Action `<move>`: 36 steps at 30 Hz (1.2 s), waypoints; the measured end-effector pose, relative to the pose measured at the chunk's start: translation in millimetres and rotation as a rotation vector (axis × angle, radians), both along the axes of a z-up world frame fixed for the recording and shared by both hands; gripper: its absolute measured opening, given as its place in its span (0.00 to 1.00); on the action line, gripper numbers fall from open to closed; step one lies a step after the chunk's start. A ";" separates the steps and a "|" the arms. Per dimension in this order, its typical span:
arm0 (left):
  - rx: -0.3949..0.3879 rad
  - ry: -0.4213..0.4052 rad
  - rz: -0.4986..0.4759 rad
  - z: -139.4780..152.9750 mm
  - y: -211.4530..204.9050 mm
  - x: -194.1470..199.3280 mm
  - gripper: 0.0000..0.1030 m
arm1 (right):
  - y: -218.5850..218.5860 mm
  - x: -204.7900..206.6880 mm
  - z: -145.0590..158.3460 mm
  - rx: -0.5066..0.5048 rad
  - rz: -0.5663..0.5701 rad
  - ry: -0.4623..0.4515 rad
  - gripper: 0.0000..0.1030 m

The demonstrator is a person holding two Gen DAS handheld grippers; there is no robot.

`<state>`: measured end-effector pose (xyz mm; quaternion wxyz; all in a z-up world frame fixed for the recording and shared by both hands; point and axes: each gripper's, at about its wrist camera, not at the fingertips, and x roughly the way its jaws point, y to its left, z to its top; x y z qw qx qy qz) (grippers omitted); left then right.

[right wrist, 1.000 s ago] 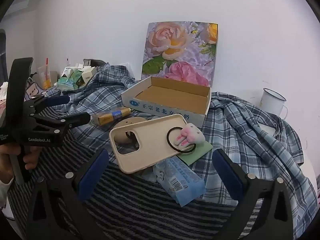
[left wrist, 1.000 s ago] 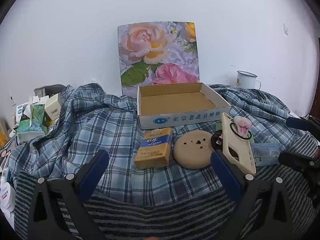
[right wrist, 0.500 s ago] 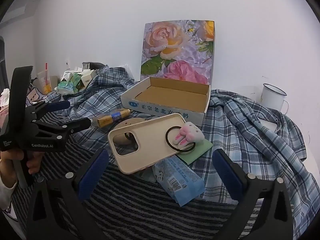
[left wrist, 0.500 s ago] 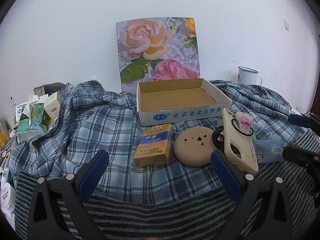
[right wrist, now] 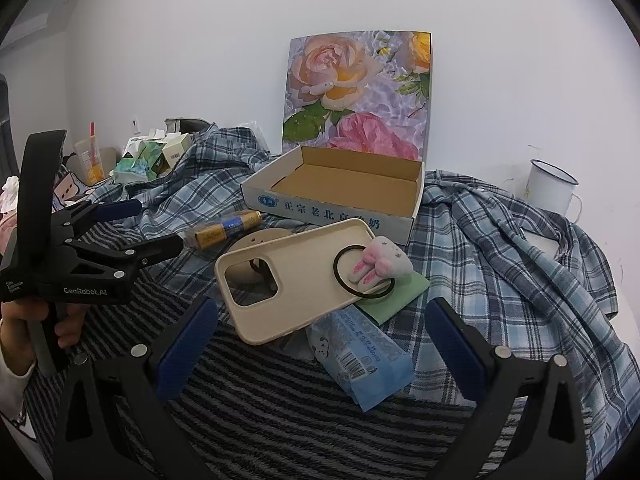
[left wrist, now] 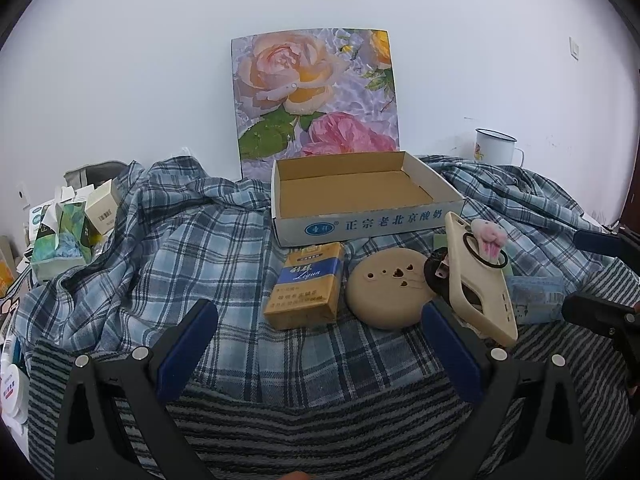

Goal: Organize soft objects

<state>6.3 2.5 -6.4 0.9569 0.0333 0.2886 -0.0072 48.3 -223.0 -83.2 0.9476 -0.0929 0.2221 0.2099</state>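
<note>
Beige phone case (right wrist: 288, 276) on striped knit (right wrist: 280, 408)

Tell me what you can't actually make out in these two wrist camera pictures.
- Dark object under the phone case: left wrist view, mostly covered by the case.
- Green card: right wrist view, largely hidden beneath the case and bunny hair tie.
- Blue packet print: too small to read.
- Items at the left edge: cut off by the frame.

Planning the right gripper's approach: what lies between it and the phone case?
Right wrist view: only striped cloth between the open right gripper and the phone case; a blue packet lies alongside.
</note>
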 end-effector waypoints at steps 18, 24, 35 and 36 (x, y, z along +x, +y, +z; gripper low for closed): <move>0.022 0.016 -0.014 -1.7 -5.6 2.7 1.00 | -2.0 0.5 2.1 0.018 0.007 0.018 1.00; 0.022 0.023 -0.015 -3.3 -6.3 3.8 1.00 | -1.6 1.8 2.6 0.021 0.000 0.025 1.00; 0.027 0.015 -0.017 -3.6 -8.9 -0.9 1.00 | -1.3 4.6 1.1 0.018 -0.001 0.035 1.00; 0.025 0.017 -0.017 -3.5 -7.5 1.2 1.00 | -1.4 3.6 1.2 0.018 -0.001 0.031 1.00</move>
